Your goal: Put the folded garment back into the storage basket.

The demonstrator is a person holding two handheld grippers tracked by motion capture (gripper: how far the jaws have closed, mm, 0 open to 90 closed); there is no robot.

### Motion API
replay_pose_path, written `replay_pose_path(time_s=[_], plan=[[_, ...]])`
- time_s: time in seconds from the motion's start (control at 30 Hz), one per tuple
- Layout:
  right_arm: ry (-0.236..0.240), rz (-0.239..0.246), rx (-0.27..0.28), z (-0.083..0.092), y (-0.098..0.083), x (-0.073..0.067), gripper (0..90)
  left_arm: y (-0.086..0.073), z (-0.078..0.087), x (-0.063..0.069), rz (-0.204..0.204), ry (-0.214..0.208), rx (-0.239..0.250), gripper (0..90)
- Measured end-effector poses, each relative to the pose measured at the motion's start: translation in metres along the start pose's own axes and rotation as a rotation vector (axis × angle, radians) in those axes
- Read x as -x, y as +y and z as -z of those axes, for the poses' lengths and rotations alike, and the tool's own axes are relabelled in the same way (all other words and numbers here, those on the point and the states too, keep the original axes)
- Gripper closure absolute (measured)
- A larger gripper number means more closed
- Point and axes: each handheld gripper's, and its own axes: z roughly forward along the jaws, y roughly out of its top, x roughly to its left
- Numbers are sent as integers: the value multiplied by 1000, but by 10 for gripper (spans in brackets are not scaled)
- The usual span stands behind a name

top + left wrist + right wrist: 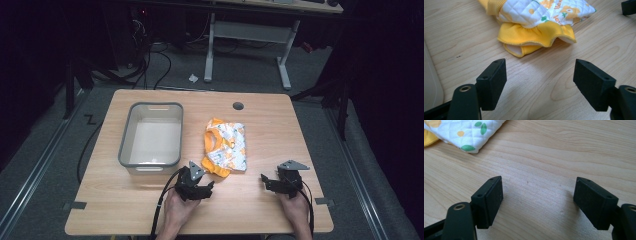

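We see a wooden worktop (260,125) with a small round hole (238,106) near its far edge. On its left half stands a grey rectangular bin (151,134), open at the top, its long sides running from the far edge toward the near edge. Just right of the bin, about the middle of the worktop, lies a crumpled garment (225,147) of white quilted fabric with a printed pattern and yellow-orange frilled trim.

Our left gripper (201,189) sits by the near edge, just off the bin's near right corner, held in a hand (176,210). In the left gripper view its jaws stand wide apart with bare wood between them; the garment's yellow frill (536,35) lies just beyond the fingertips, not touching them.

Our right gripper (272,183) hovers nearer the right edge, also held in a hand (296,212). In the right gripper view its jaws are likewise spread on nothing, and a quilted corner (469,135) of the garment lies well past the left-hand jaw.
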Motion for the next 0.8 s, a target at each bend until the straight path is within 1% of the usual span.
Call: replay_pose_path(time_s=[0.13,0.17,0.27,0.4,0.47,0.6,0.73,0.8], plan=[[-1,-1,0,0,0,0,238,4,1,1,0,-4,8,271],[0,-1,-2,0,0,0,238,5,1,1,4,-12,10,271],[-1,-1,1,0,0,0,238,11,1,2,-12,-16,19,276],[-1,-1,1,0,0,0,238,20,-1,3,-15,-14,9,281],[-1,-1,-1,0,0,0,238,23,-1,3,-14,-20,17,288],[0,-1,1,0,0,0,238,30,-4,4,-16,-19,18,289],[0,-1,0,0,0,0,238,39,-6,4,-28,-13,19,290],[0,-1,0,0,0,0,238,43,-7,3,-25,-9,14,290]])
